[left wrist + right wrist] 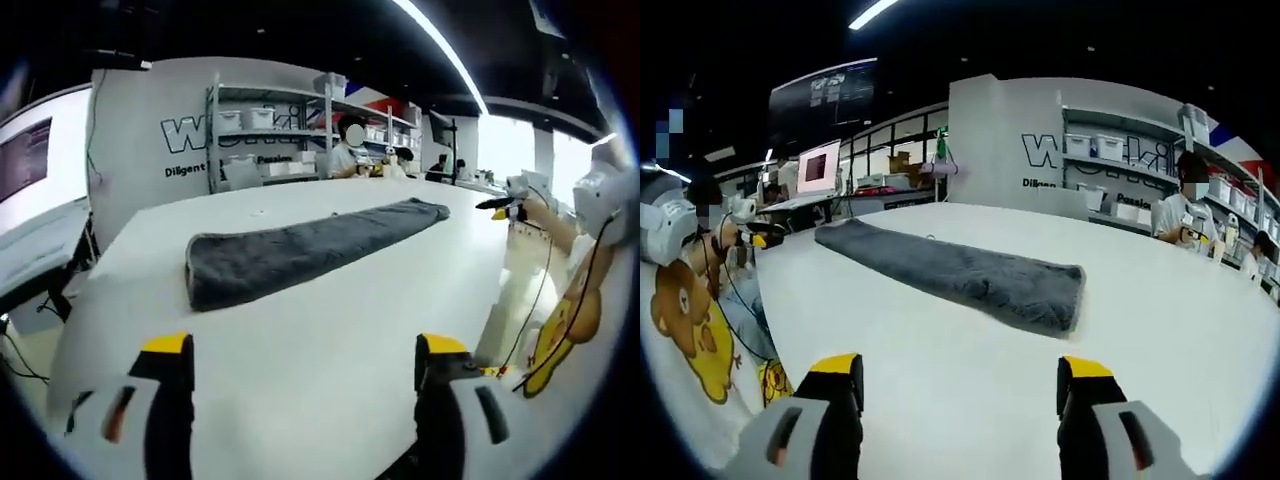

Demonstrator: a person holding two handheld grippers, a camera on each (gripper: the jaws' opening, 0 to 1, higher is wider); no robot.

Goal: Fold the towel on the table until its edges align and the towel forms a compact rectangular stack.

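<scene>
While both tongs (pixel 305 350) (pixel 960 368) hover apart, empty, grip the towel's (pixel 300 250) (pixel 960 268) end corners squarely; fold end to end.

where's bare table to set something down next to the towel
Bare white table runs between the left tool and the grey towel, and likewise before the right tool. More bare top lies beyond the towel toward the shelves. The towel's strip is the one taken patch.
</scene>
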